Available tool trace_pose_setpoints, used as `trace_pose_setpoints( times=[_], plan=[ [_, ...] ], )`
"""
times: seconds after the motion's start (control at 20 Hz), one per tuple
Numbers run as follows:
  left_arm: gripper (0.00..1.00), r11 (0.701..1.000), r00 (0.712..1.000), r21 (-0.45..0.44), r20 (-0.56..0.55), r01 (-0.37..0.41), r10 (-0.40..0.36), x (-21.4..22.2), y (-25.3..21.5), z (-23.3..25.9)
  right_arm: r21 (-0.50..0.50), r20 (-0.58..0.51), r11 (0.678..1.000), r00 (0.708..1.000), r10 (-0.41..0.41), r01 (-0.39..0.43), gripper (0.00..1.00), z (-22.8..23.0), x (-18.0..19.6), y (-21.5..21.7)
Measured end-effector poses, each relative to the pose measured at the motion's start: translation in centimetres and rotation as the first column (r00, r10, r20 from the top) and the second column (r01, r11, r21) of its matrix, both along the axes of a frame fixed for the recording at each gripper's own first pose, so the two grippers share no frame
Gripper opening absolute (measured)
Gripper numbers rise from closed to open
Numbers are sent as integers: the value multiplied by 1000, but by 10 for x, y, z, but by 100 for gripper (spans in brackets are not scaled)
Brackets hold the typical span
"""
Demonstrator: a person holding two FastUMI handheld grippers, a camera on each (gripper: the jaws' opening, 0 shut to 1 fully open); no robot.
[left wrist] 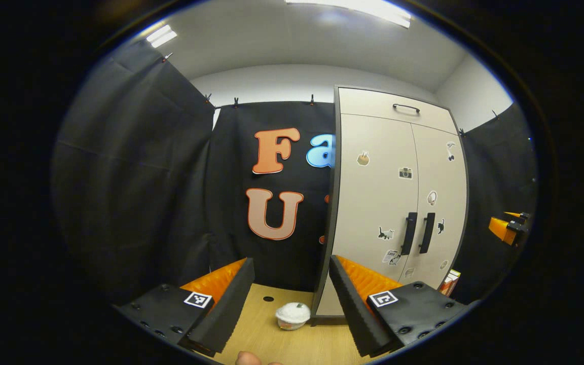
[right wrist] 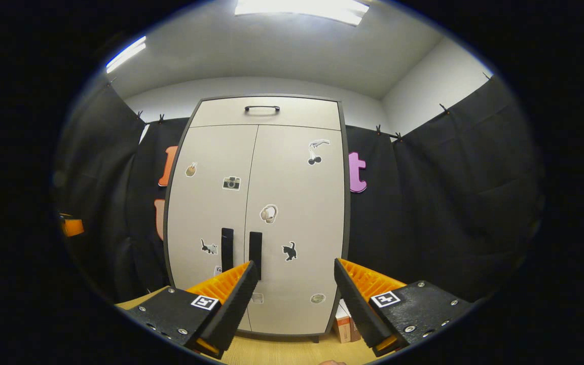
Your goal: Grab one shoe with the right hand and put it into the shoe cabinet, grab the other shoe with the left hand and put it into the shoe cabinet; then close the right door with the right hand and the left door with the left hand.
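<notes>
The shoe cabinet [right wrist: 256, 203] stands straight ahead in the right gripper view, pale with dark edges and small stickers. Both its doors are shut, and the two dark handles [right wrist: 241, 249] sit side by side at the middle seam. My right gripper [right wrist: 296, 263] is open in front of the lower doors, holding nothing. In the left gripper view the cabinet [left wrist: 393, 203] is off to the right, seen at an angle. My left gripper [left wrist: 291, 261] is open and empty, pointing at the booth wall left of the cabinet. The right gripper [left wrist: 507, 228] shows at the far right edge.
A small white round container [left wrist: 292, 315] lies on the wooden surface [left wrist: 266, 339] by the cabinet's left front corner. A small box [right wrist: 345, 319] stands against the cabinet's right side. Black cloth walls close in all round. A fingertip [left wrist: 248, 359] shows at the bottom edge.
</notes>
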State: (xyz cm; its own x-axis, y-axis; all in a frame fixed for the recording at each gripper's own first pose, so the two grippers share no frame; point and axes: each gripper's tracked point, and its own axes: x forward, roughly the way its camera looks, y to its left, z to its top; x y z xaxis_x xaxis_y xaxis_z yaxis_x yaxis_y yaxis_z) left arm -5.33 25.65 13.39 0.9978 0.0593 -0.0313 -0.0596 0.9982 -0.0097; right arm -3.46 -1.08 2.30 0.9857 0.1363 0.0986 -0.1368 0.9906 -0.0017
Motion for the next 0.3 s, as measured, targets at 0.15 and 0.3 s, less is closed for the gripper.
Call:
trace_pose_setpoints(
  times=[0.15, 0.3],
  plan=[
    [99, 997, 998, -49, 39, 57, -55, 6, -16, 3, -34, -17, 999, 1000, -19, 19, 93, -2, -10, -8],
    [96, 993, 994, -61, 34, 104, -102, 16, -35, -2, -53, -33, 997, 998, -58, 56, 93, -7, -18, -21]
  ],
)
